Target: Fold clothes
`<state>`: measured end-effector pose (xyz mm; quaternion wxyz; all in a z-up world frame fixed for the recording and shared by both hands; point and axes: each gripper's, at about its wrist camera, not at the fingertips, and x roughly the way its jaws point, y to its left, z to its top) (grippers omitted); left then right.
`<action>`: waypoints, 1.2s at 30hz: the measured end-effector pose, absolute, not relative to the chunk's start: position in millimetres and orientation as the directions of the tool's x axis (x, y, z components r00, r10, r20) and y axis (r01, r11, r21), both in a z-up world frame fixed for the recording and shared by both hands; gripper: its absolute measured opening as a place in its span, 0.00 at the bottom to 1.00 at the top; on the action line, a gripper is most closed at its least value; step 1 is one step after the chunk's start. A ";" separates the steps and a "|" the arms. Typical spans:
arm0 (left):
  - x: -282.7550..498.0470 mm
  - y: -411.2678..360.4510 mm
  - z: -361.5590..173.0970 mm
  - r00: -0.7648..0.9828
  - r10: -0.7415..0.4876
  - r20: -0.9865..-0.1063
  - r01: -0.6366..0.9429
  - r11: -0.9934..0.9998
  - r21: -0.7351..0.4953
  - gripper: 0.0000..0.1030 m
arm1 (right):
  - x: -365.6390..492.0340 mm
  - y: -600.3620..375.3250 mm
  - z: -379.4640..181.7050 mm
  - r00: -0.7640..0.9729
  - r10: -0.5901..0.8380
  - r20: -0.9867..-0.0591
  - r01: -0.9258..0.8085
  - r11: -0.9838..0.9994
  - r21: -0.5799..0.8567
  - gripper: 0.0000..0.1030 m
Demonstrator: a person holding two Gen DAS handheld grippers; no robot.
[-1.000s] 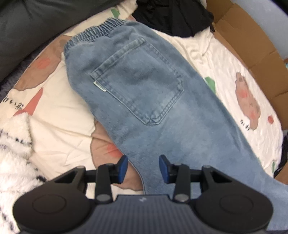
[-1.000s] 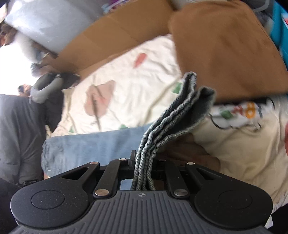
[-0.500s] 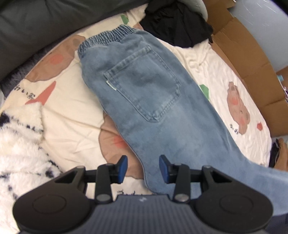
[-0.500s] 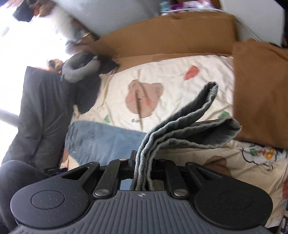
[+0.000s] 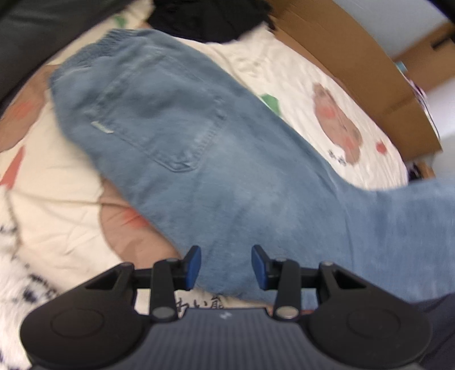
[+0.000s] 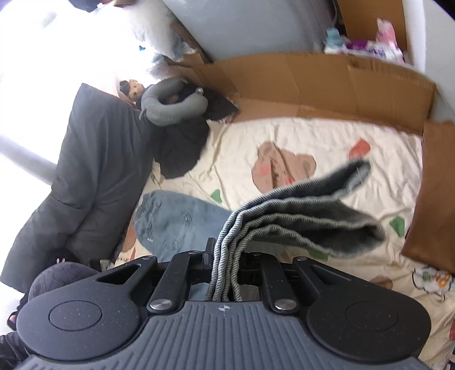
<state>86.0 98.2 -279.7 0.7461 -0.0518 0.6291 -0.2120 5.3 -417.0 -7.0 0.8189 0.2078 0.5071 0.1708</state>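
One gripper [image 6: 226, 273] higher, jeans [image 6: 176, 224] farther.

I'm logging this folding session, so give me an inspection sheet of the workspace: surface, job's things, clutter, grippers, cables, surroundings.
Surface: cream bedsheet printed with bears, wrinkled.
Job's things: blue jeans lie flat, back pocket up, elastic waistband at the far end; their leg end is lifted off the sheet.
Clutter: black garment beyond the waistband; white fluffy fabric; grey neck pillow; brown cushion.
Grippers: left gripper open above the jeans, pinching nothing; right gripper shut on the bunched leg end.
Cables: nothing seen.
Surroundings: cardboard sheets along the far edge; dark padded coat alongside.
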 end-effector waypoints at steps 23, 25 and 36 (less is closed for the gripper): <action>71.2 2.2 -355.3 -0.096 -0.413 -0.906 0.482 0.776 -0.406 0.39 | 18.9 -376.3 -17.0 0.432 0.508 -0.745 -0.066 0.842 0.535 0.09; 72.2 -2.2 -361.9 -0.110 -0.415 -0.903 0.475 0.776 -0.414 0.36 | 20.3 -372.3 -16.3 0.432 0.509 -0.745 -0.074 0.843 0.533 0.09; 95.7 -37.8 -385.5 -0.133 -0.437 -0.890 0.473 0.761 -0.444 0.34 | 29.4 -363.0 -19.9 0.412 0.533 -0.739 -0.091 0.831 0.549 0.09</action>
